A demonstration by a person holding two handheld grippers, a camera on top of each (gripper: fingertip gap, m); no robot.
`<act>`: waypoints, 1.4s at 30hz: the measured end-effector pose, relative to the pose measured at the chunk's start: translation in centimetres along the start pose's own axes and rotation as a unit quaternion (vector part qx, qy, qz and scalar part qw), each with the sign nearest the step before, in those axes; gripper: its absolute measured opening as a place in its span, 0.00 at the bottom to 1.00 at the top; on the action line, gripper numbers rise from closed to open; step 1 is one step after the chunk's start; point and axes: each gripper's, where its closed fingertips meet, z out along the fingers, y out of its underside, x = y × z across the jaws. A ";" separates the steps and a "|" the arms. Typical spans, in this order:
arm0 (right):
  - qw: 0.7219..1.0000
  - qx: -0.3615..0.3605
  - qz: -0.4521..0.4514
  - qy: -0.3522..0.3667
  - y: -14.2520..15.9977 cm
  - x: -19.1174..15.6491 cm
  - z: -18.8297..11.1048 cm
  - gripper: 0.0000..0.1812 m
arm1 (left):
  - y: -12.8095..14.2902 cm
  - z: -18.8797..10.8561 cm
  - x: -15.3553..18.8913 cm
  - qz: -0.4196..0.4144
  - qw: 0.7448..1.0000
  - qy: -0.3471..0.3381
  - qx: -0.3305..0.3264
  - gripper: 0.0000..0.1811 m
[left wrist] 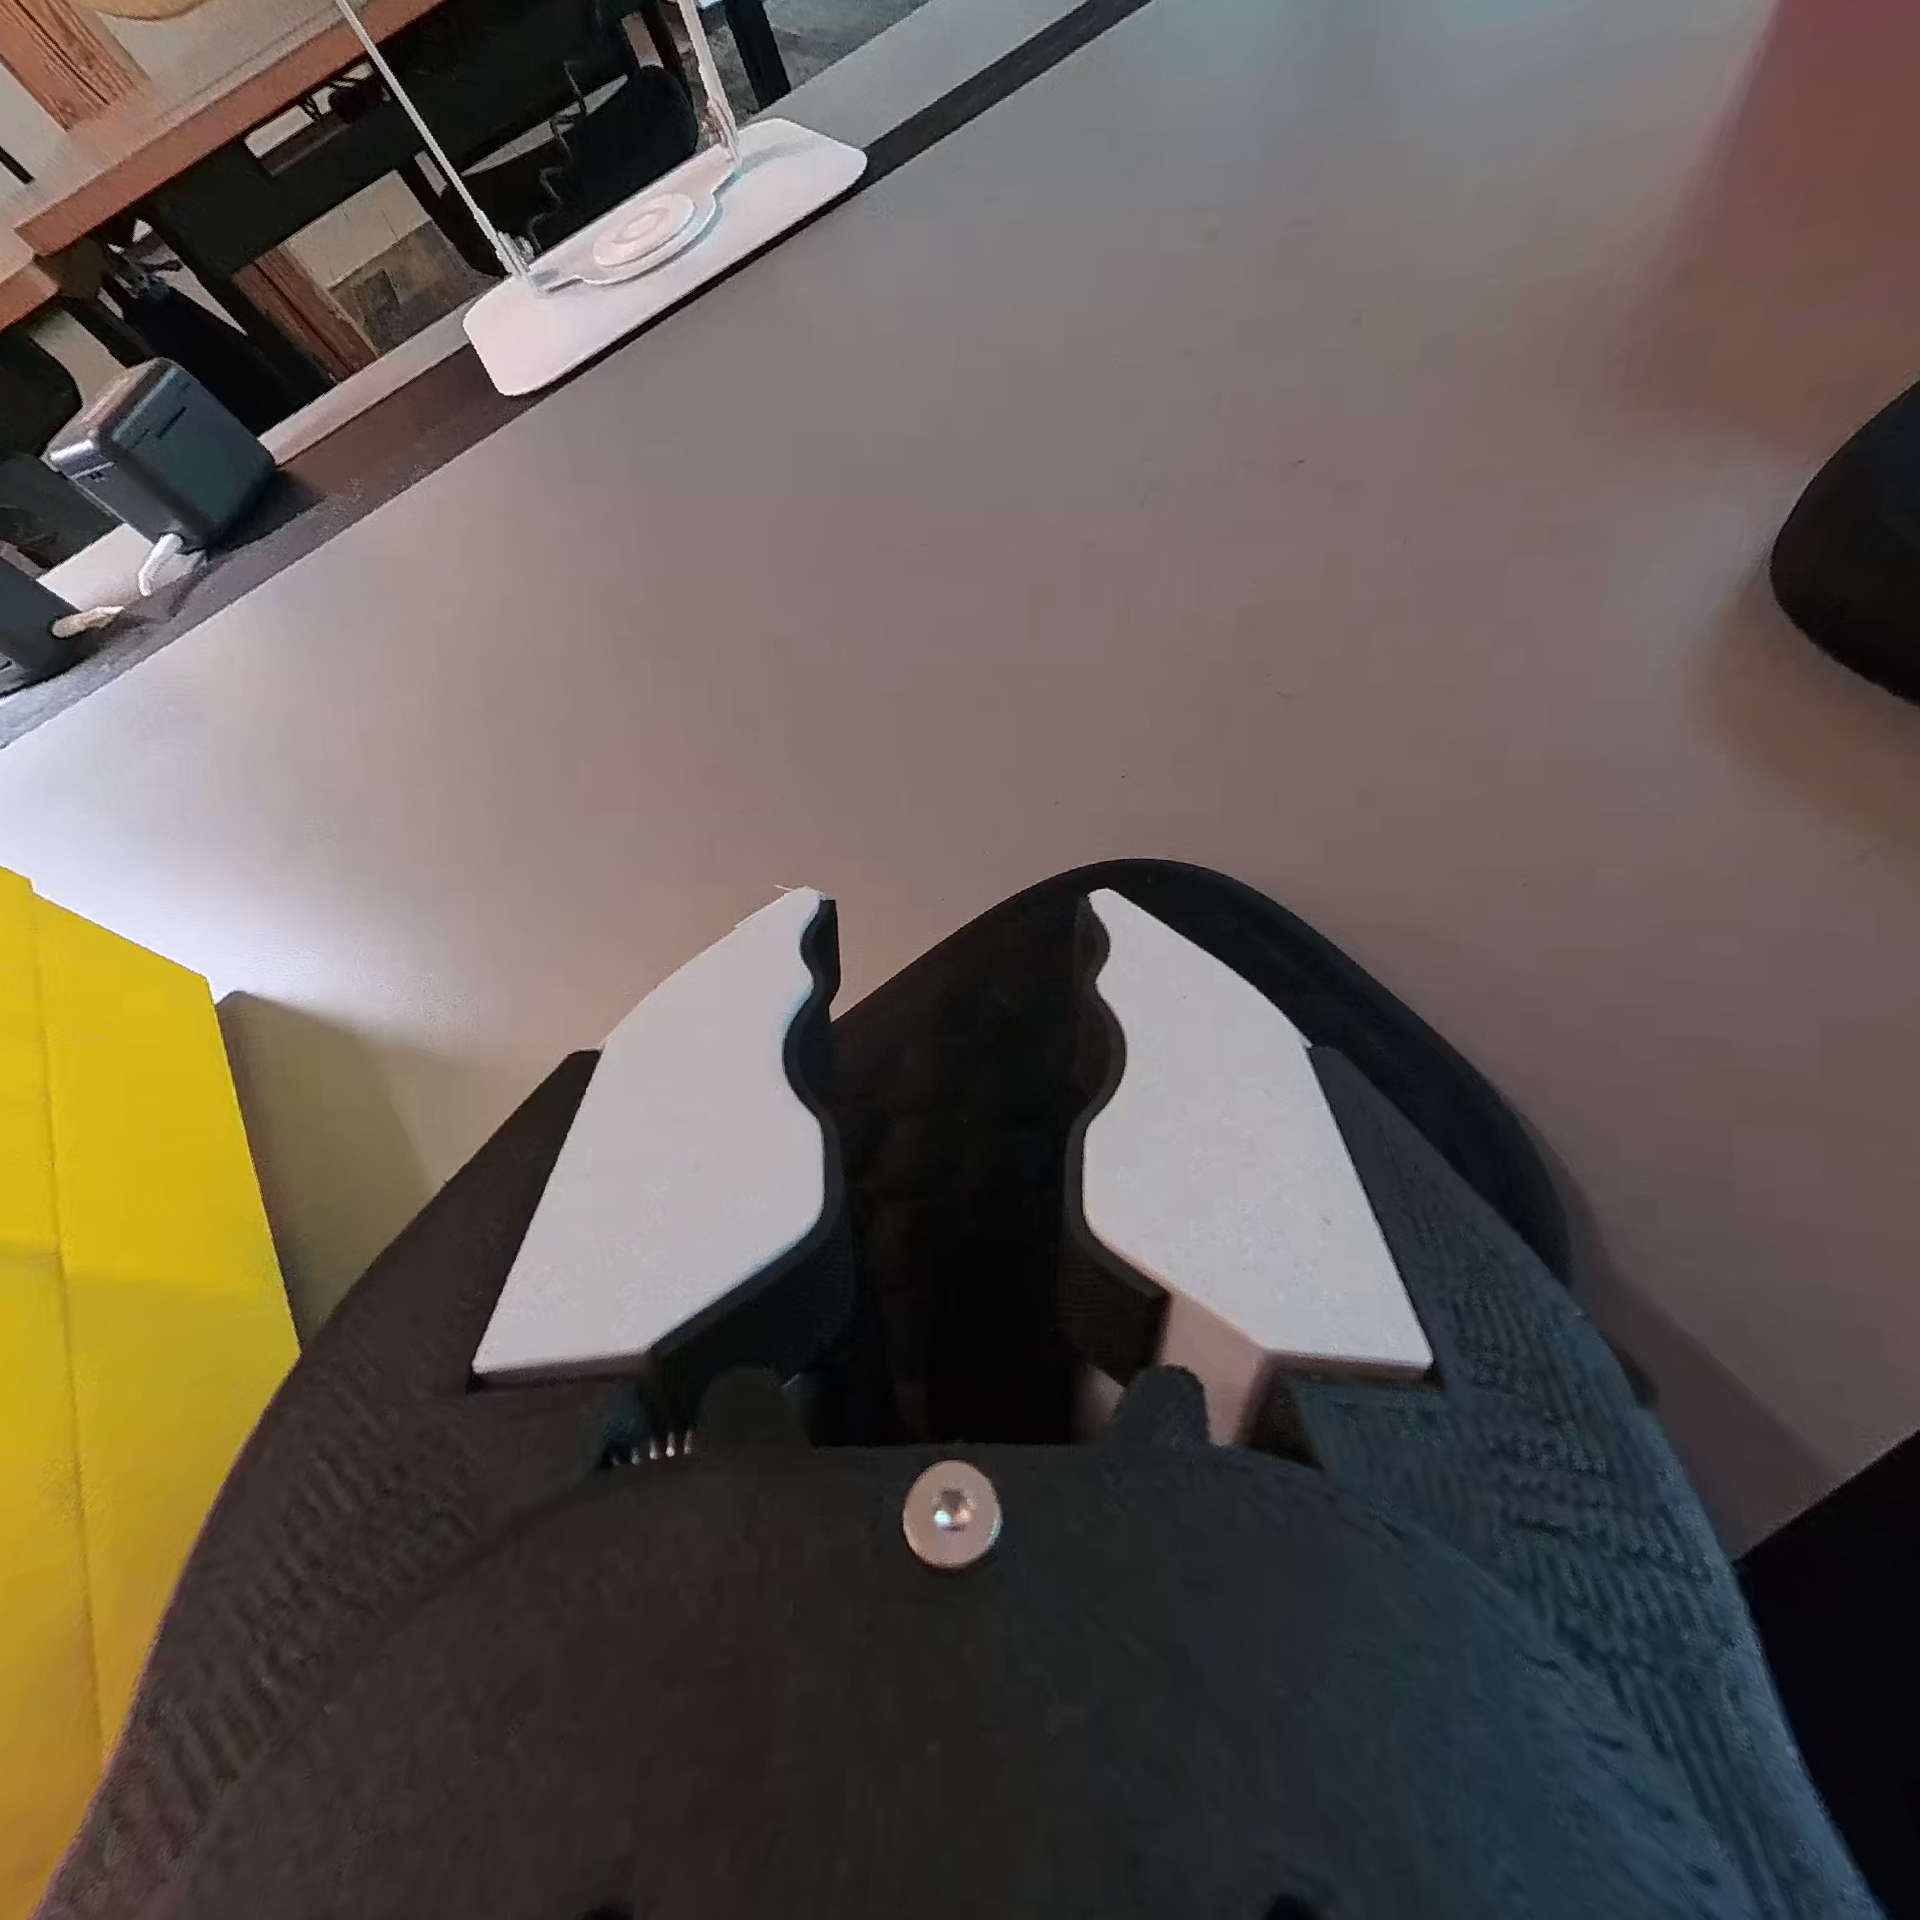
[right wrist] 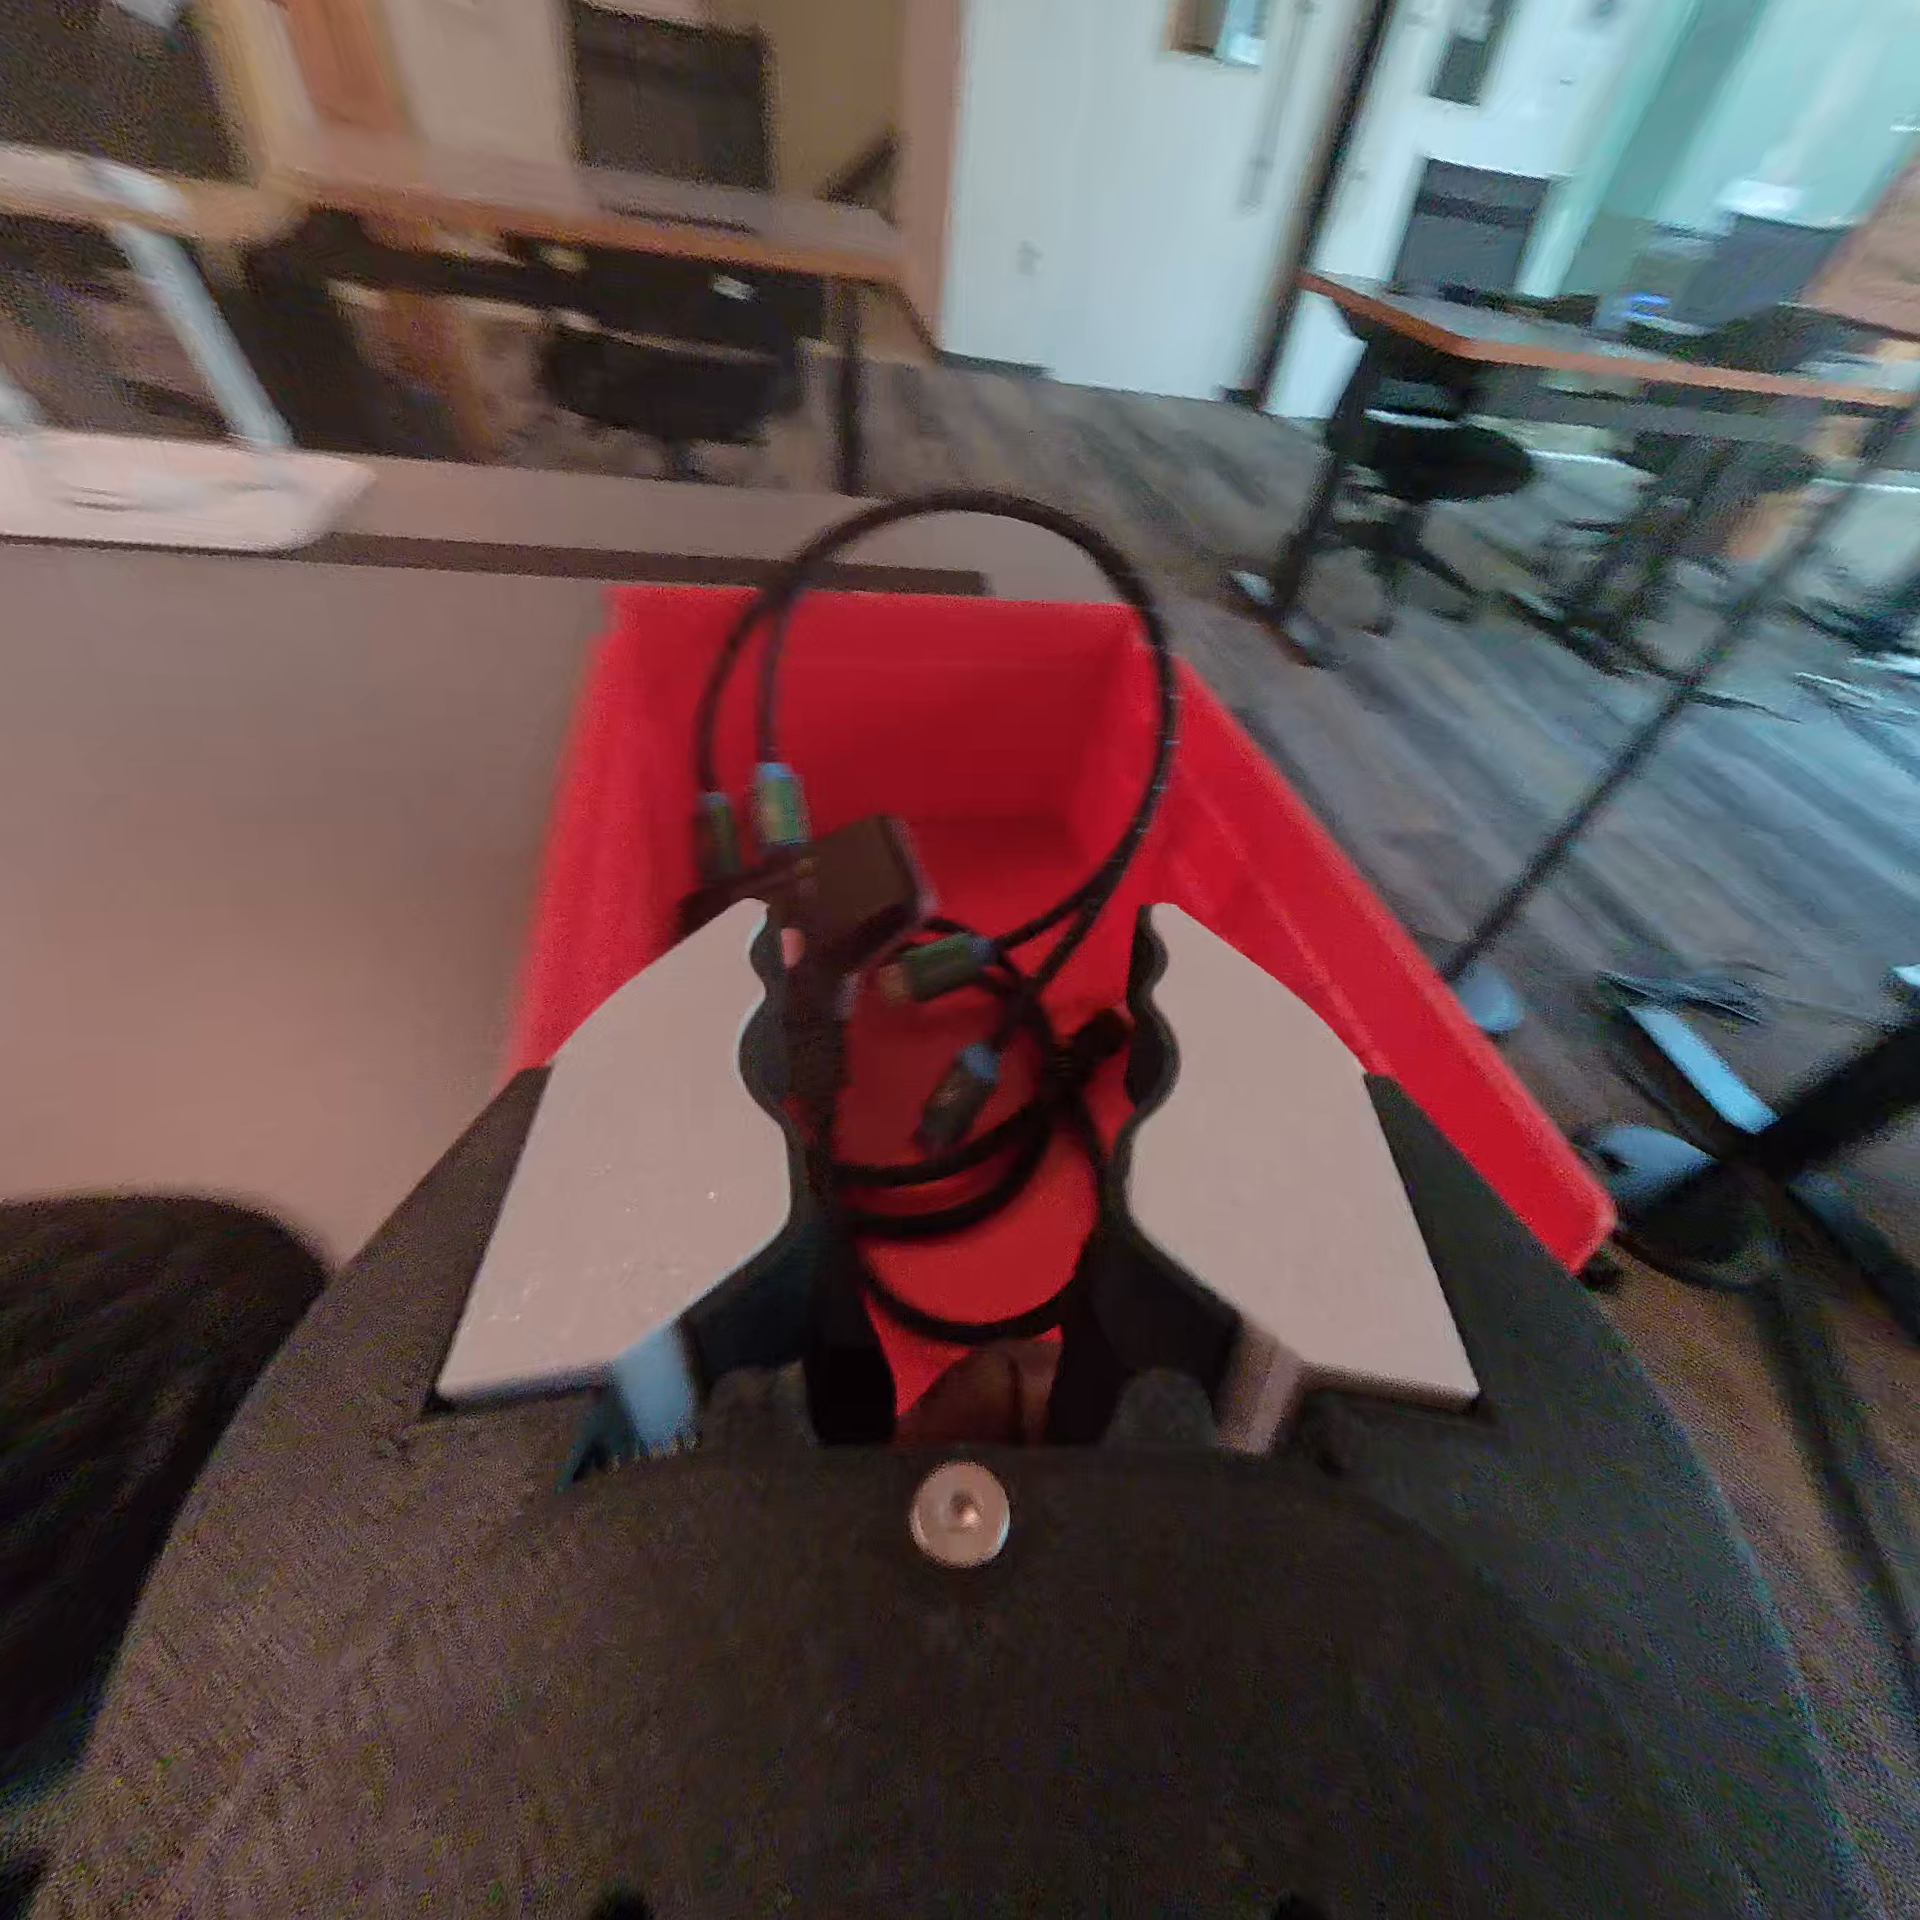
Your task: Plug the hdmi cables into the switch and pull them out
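Switch (right wrist: 854, 883), a small dark box, sat tilted in the red bin (right wrist: 1299, 914) at the bench's right edge, with two hdmi cables (right wrist: 1091, 582) plugged in at its far end and arching up in a loop above the bin rim. Two loose plugs lay lower in the bin on a coil of cable.

Right claw (right wrist: 951, 925) hovered over the bin, wide open, nothing gripped; its left finger (right wrist: 665, 1122) looked just beside or touching the switch, blur made it hard to tell.

Judgement: the step was likely getting the switch out of the bin. Best to close on the box body, not on cables or plugs, and lift slowly so the coil didn't snag.

Left claw (left wrist: 956, 914) was roughly half open, empty, pointing across the bare grey bench (left wrist: 935, 623). Yellow bin (left wrist: 104, 1247) sat at its left, and a dark rounded object (left wrist: 1860, 582) at the right edge.

Further out there was a white stand base (left wrist: 665, 270), then office desks, chairs and carpet.
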 end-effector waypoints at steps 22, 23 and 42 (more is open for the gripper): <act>0.963 -0.207 -0.135 -0.104 9.1 -10.2 2.2 0.11 | 0.2 0.3 0.3 0.017 1.000 0.001 -0.007 0.24; 0.965 -0.202 -0.135 -0.103 9.1 -10.1 2.3 0.11 | 0.2 0.3 0.3 0.016 1.000 0.001 -0.007 0.24; 0.871 0.397 0.026 -0.290 -7.8 -16.2 -7.0 0.54 | -5.2 -12.9 -12.2 0.035 0.997 0.004 0.070 0.23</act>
